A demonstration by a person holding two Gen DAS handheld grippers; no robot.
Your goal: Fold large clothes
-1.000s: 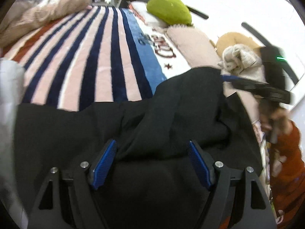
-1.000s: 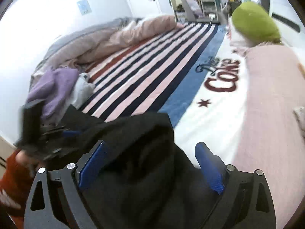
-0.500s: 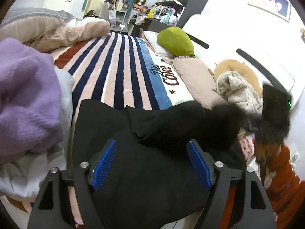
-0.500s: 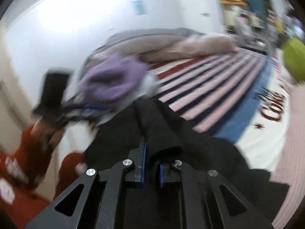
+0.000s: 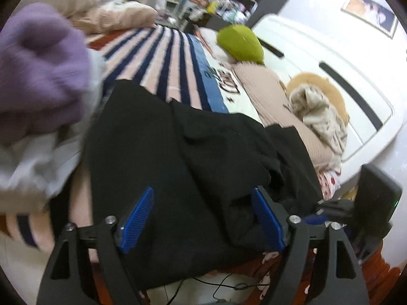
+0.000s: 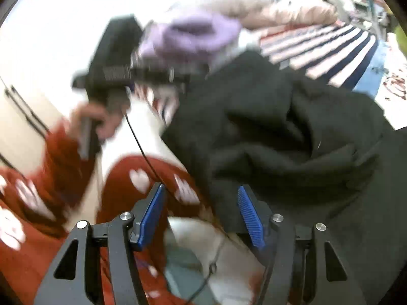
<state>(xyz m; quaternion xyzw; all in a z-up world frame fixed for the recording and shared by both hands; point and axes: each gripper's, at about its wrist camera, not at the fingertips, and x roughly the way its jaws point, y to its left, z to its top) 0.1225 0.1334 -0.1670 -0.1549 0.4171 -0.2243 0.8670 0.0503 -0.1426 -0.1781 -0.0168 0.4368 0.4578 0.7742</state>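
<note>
A large black garment (image 5: 193, 157) lies bunched and partly folded over itself at the near edge of the striped bed; it also fills the right of the right wrist view (image 6: 292, 132). My left gripper (image 5: 201, 216) is open over its near edge with nothing between the blue pads. My right gripper (image 6: 201, 216) is open and empty at the garment's near corner, its right pad (image 6: 250, 218) against the black cloth. The right gripper's body shows at the far right of the left wrist view (image 5: 368, 203); the left gripper's body shows at upper left of the right wrist view (image 6: 114, 56).
A purple fleece (image 5: 38, 71) on pale grey cloth (image 5: 35, 162) sits left of the garment. A striped blanket (image 5: 162, 58), a green pillow (image 5: 240, 42), a pink pillow (image 5: 269, 96) and a beige bundle (image 5: 318, 111) lie beyond. Red heart-patterned clothing (image 6: 38, 190) and a thin cable (image 6: 142, 147) are near.
My right gripper was shut on a fold of the black garment half a second ago and has let go and opened. The garment has dropped flatter onto the bed. Both cameras have pulled back.
</note>
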